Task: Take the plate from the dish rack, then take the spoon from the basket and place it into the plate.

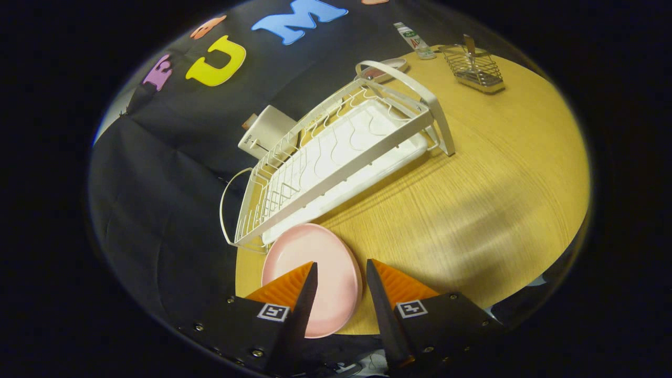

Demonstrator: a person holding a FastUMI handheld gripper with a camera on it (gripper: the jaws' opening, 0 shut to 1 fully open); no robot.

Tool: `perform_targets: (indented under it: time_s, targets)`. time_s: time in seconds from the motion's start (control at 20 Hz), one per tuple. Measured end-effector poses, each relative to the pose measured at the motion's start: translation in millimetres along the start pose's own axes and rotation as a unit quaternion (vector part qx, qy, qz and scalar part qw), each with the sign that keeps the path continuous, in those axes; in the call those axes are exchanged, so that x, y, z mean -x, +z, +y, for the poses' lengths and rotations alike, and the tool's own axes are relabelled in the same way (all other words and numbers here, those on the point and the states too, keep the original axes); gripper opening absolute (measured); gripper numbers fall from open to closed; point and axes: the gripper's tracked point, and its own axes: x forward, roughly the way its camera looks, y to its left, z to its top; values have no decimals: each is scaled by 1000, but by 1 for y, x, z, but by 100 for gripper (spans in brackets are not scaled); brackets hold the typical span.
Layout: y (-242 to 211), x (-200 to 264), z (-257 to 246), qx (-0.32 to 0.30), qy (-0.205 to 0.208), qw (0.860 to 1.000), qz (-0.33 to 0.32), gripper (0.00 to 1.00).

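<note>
A pink plate [320, 273] lies on the wooden table [488, 199], close to the near end of the white dish rack [336, 157]. My gripper [341, 264] hangs just above the plate, open. One fingertip is over the plate's middle, the other just past its rim, and neither presses on it. Far beyond the rack, at the table's back, stands a small wire basket [475, 67]. The spoon's handle [469, 44] sticks up out of it.
A white tray lies under the rack. A white box [265, 134] leans behind the rack against the black cloth wall. A tube [415, 39] and a small shallow dish [388, 67] sit at the table's far edge near the basket.
</note>
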Motion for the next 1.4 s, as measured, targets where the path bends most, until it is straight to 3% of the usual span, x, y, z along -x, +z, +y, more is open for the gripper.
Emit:
perform_targets:
  time_s: [0.35,0.6,0.75,1.1,1.4]
  targets:
    - [97,64,-46,99,-60,986,-119,60]
    - [180,94,-102,171,-141,956,-192,60]
    - [213,96,-133,187,-169,944,-211,60]
    - [267,79,-186,241,-196,922,-231,60]
    - [294,55,-183,306,-178,907,-229,60]
